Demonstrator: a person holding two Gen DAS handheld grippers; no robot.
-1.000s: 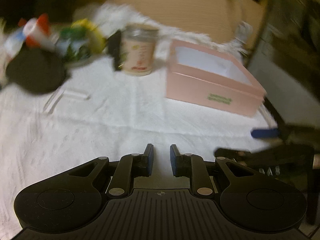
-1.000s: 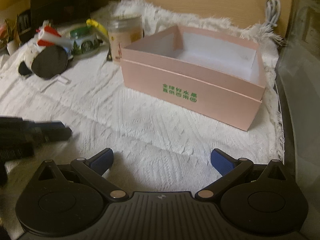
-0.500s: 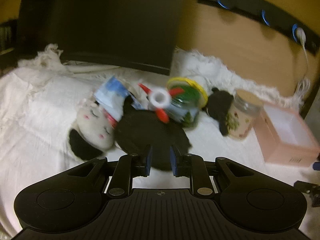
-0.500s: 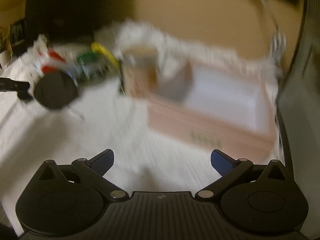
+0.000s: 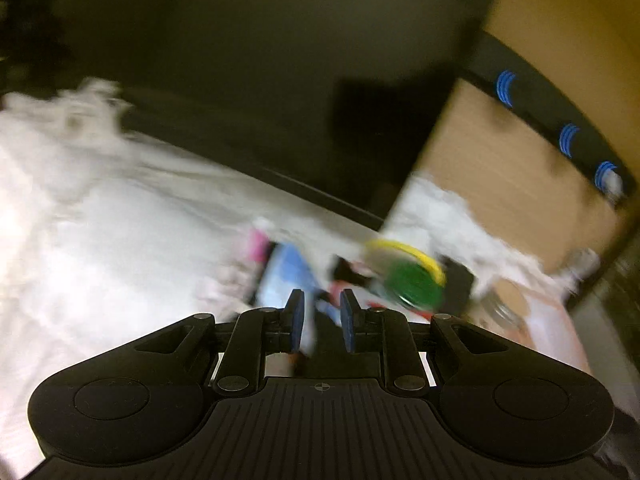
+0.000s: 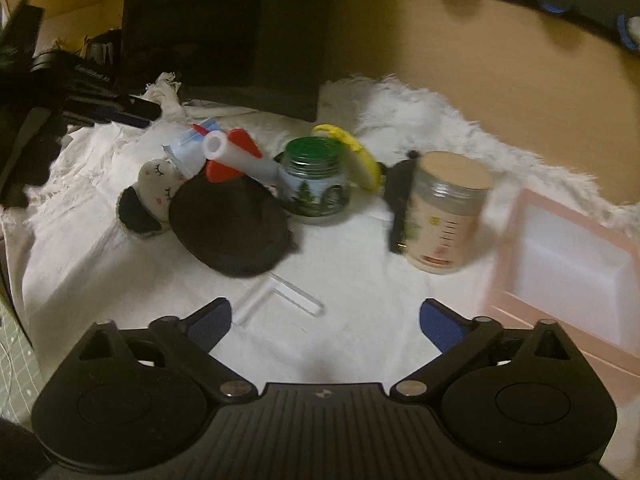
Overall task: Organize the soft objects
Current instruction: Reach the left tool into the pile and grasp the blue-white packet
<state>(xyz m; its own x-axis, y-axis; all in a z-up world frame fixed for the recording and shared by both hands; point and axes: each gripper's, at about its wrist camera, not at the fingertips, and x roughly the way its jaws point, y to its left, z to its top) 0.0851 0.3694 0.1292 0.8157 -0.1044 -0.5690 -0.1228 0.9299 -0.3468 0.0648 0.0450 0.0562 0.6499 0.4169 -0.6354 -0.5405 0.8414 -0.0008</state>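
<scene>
Risking toppling green-lidded glass jar (image 6: 314, 178) beside black round plush pad (image 6: 230, 230): left gripper (image 5: 322, 320) clenched empty, right gripper (image 6: 324, 320) released.

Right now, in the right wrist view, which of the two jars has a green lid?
The shorter jar, painted with trees, standing beside the black plush. The taller jar near the pink box has a beige lid.

dim warm light, tan wooden wall (image 6: 500, 64), dark cabinet (image 6: 228, 28) behind
</scene>
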